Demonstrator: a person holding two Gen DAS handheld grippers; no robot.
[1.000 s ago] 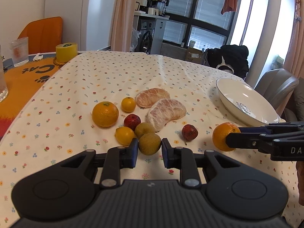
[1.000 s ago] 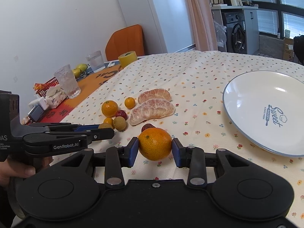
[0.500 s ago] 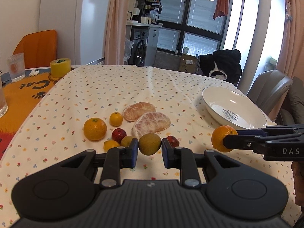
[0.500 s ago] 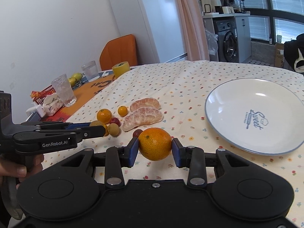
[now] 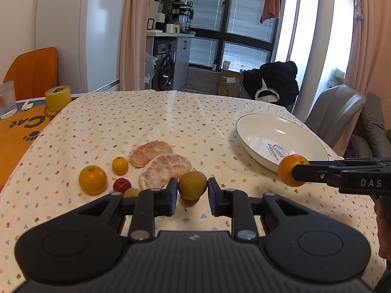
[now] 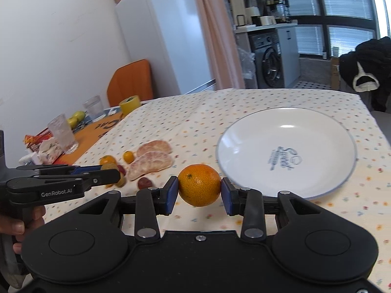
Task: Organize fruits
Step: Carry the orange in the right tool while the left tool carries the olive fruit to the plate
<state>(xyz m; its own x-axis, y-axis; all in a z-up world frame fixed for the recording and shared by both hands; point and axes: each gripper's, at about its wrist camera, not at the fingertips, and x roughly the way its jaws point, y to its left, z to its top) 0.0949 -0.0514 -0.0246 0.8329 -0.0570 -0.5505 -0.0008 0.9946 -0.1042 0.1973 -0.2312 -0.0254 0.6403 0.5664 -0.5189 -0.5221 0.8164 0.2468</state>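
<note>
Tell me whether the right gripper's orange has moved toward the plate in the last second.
Yes. The orange, clamped in the right gripper, has risen off the tablecloth and moved closer to the plate, now overlapping its near rim in the left wrist view.

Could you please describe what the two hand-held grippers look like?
Both are matte black plastic with blue pads on the fingers. The left hand-held gripper reads "GenRobot.AI" in white; the right hand-held gripper reads "DAS". Silver rivets dot the linkages. No cables or sleeves show.
</note>
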